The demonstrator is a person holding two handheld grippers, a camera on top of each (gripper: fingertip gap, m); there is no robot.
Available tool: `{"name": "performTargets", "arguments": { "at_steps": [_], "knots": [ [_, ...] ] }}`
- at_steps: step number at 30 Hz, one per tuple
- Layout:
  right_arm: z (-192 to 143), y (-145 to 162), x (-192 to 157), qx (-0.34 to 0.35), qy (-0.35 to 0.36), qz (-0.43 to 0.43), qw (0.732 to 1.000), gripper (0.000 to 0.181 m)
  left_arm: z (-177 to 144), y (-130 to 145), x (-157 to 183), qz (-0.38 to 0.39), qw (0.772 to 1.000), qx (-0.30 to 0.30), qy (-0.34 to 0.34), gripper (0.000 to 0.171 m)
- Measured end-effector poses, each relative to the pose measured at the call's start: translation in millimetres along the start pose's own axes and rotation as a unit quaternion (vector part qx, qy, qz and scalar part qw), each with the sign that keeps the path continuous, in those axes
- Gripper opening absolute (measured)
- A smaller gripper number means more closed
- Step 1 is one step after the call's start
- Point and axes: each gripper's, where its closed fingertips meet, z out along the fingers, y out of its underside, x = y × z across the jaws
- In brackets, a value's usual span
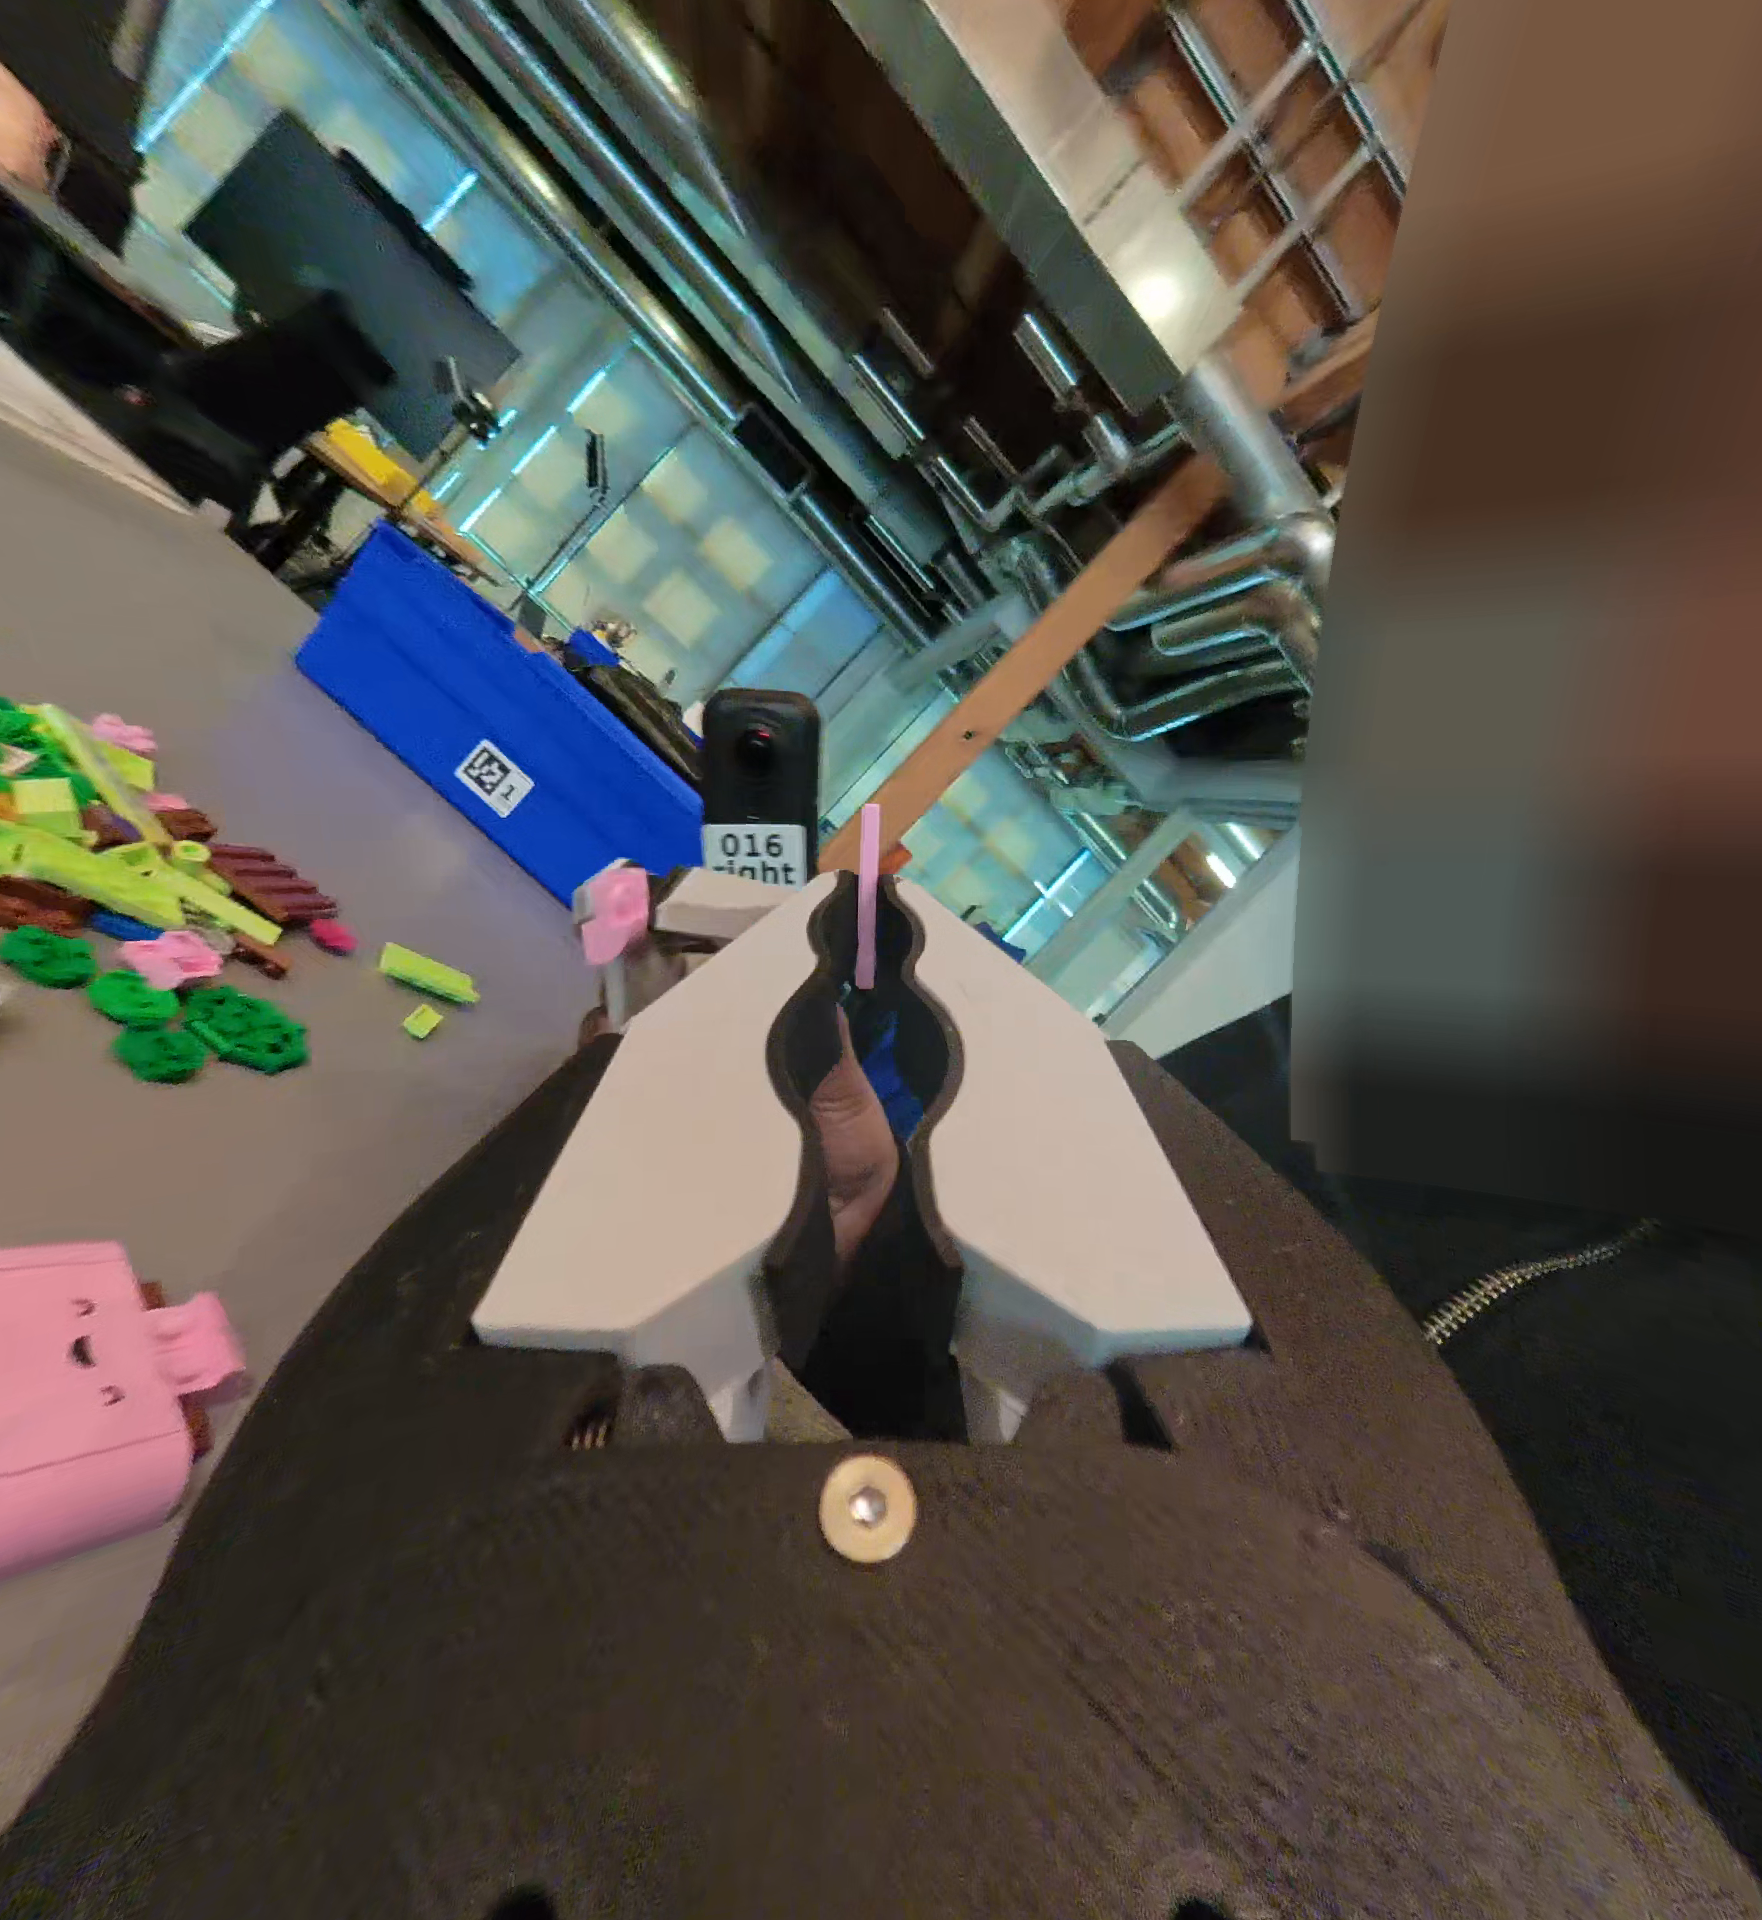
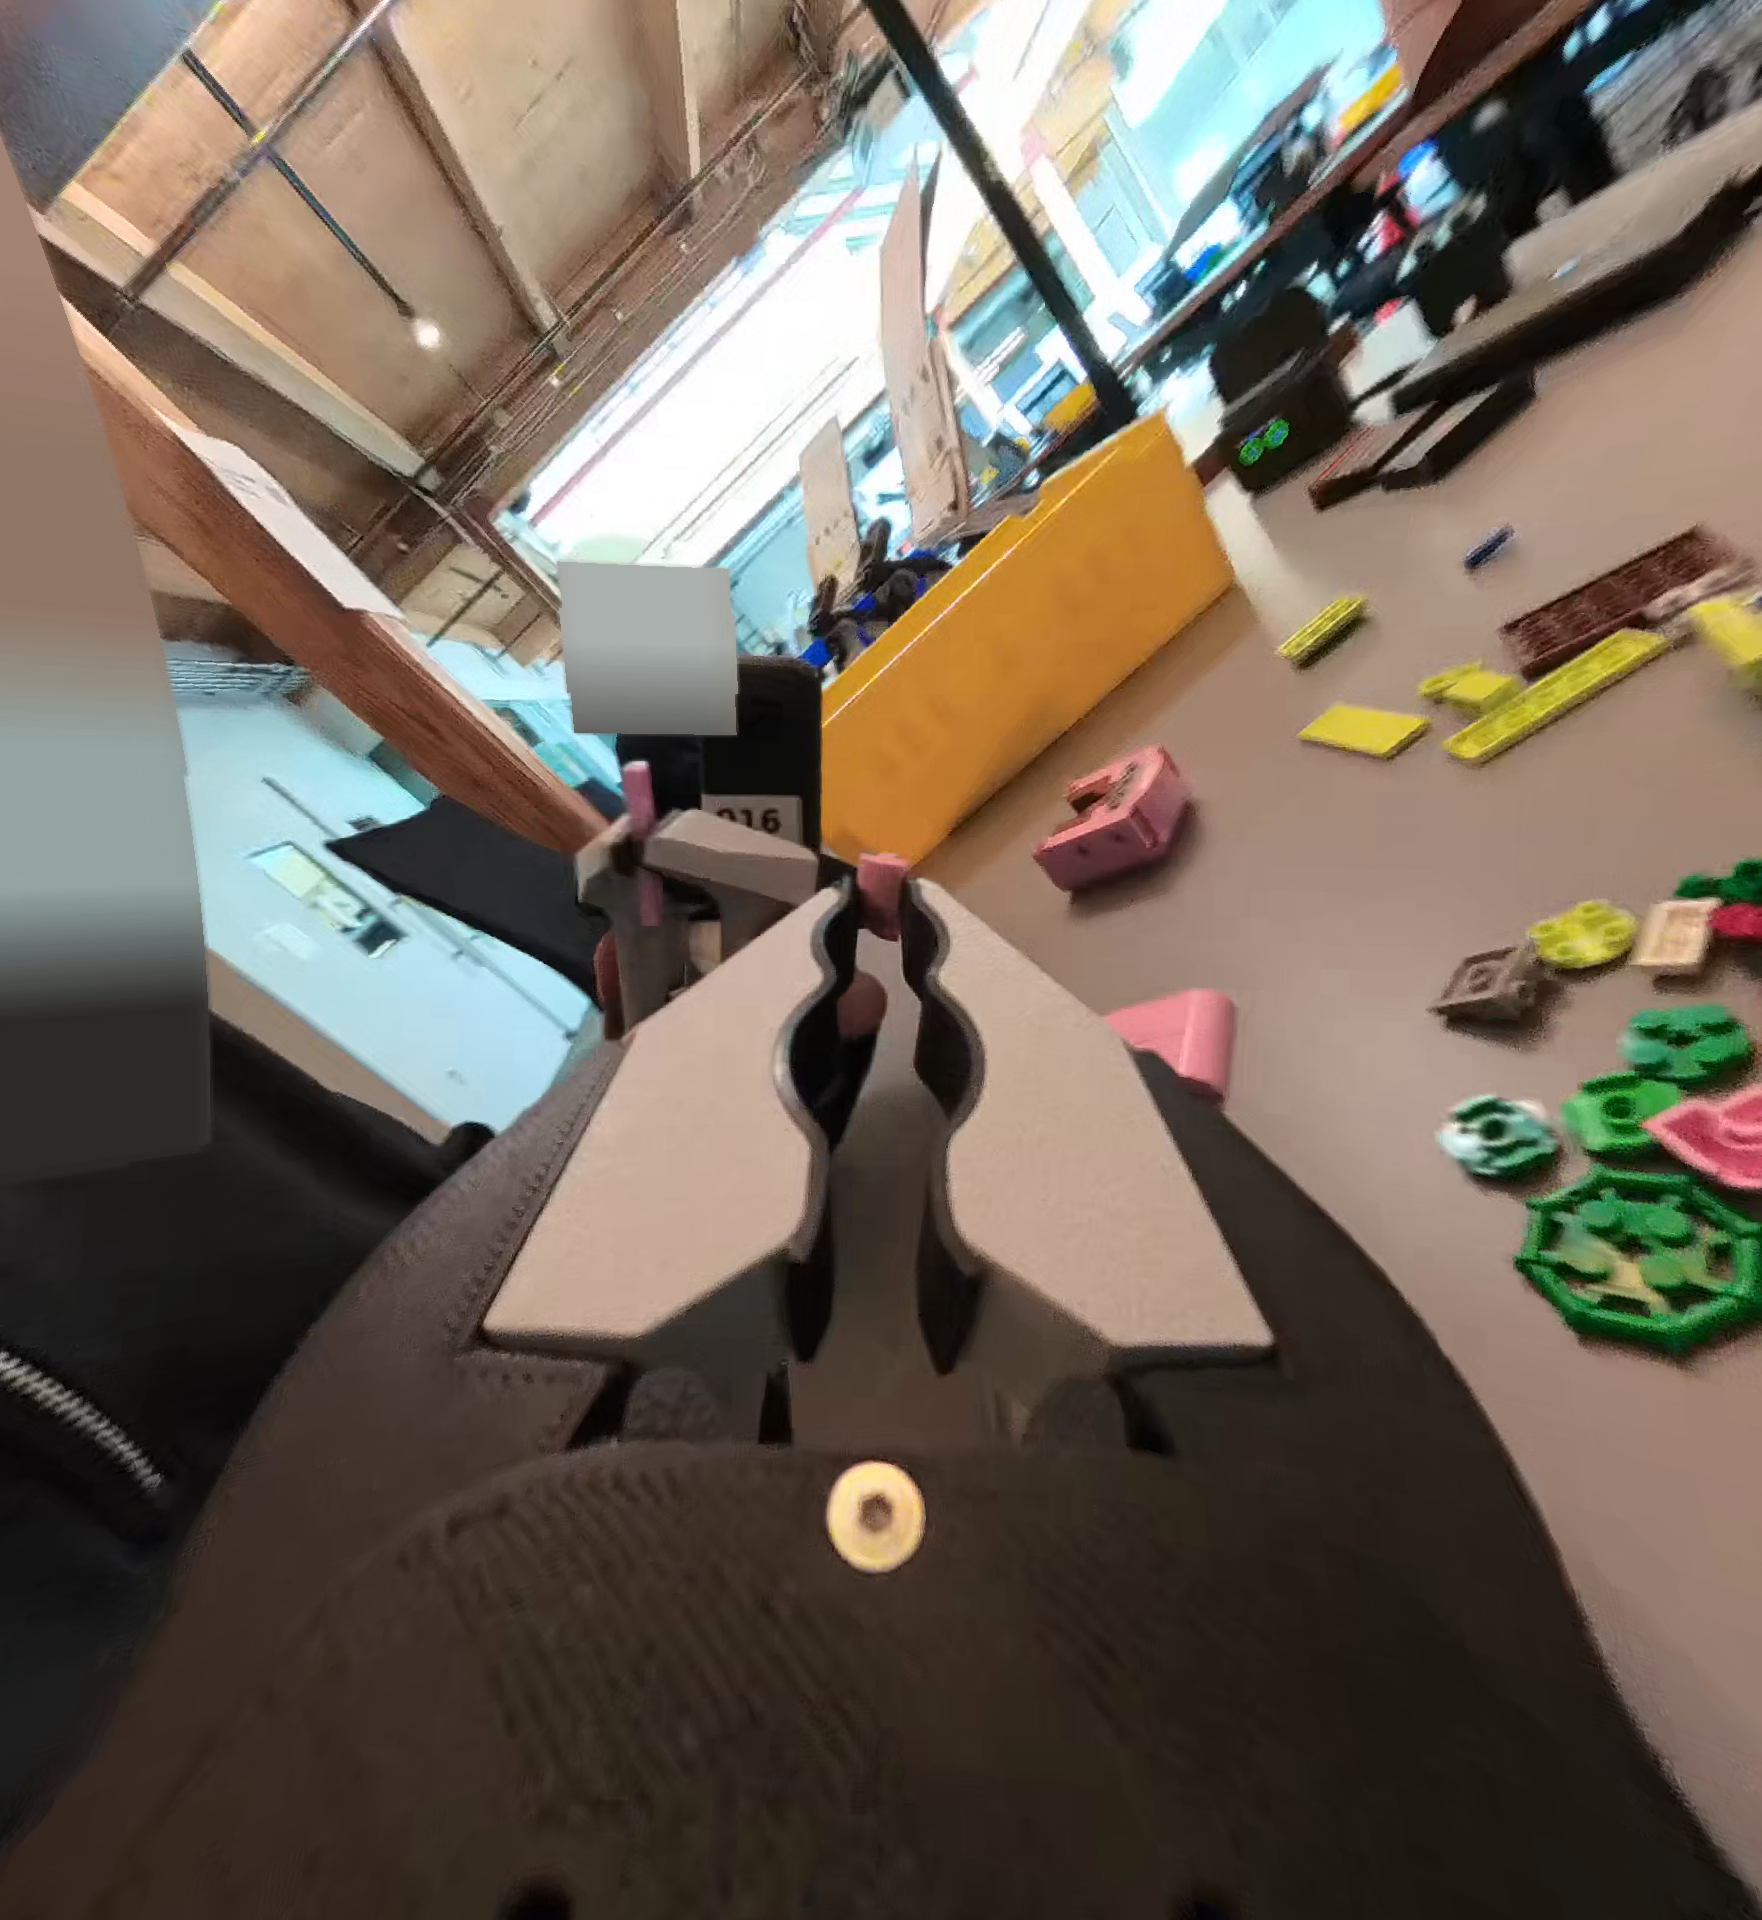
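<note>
My left gripper (image 1: 864,883) is shut on a thin pink plate (image 1: 868,862), seen edge-on and sticking out past the fingertips. My right gripper (image 2: 879,896) is shut on a small pink brick piece (image 2: 882,881). Both are held up above the grey table (image 1: 233,1143) and face each other closely. In the left wrist view the right gripper (image 1: 648,920) shows just left of my tips with its pink flower-like piece (image 1: 612,914). In the right wrist view the left gripper (image 2: 638,852) shows with its pink plate (image 2: 640,800) upright.
A pile of green, lime, brown and pink bricks (image 1: 77,831) and a big pink block (image 1: 25,1392) lie on the table. A blue bin (image 1: 482,717) and a yellow bin (image 2: 1022,634) stand at the far edge. Green round pieces (image 2: 1646,1257) and a pink block (image 2: 1116,821) lie scattered. A person's dark zipped jacket (image 1: 1531,1351) is close. There is about 5 cm between the tips of the two grippers. The big pink block (image 1: 25,1392) lies around 10 cm away from my right fingertips.
</note>
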Motion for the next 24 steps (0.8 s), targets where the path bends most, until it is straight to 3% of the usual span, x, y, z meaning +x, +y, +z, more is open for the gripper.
{"name": "performTargets", "arguments": {
  "at_steps": [2, 6, 10, 15, 24],
  "knots": [
    [-7, -5, 3, 0.002, 0.02, -0.023, 1.0, 0.005, -4, 1, -5, 0.007, 1.0, -0.008, -0.009, 0.0],
    [-16, -9, -8, 0.007, -0.006, -0.043, 0.999, 0.005, -2, 11, -11, 0.066, 0.995, -0.055, -0.051, 0.0],
    [-31, -9, 10, -0.006, 0.059, -0.071, 0.996, 0.005, 0, 25, -26, 0.102, 0.982, -0.11, -0.114, 0.0],
    [-73, 10, 73, -0.126, 0.264, -0.108, 0.95, 0.006, -5, 44, -53, 0.144, 0.949, -0.191, -0.203, 0.0],
    [-80, 19, 109, -0.194, 0.344, -0.108, 0.912, 0.006, -5, 56, -101, 0.205, 0.874, -0.323, -0.299, 0.0]
  ]
}}
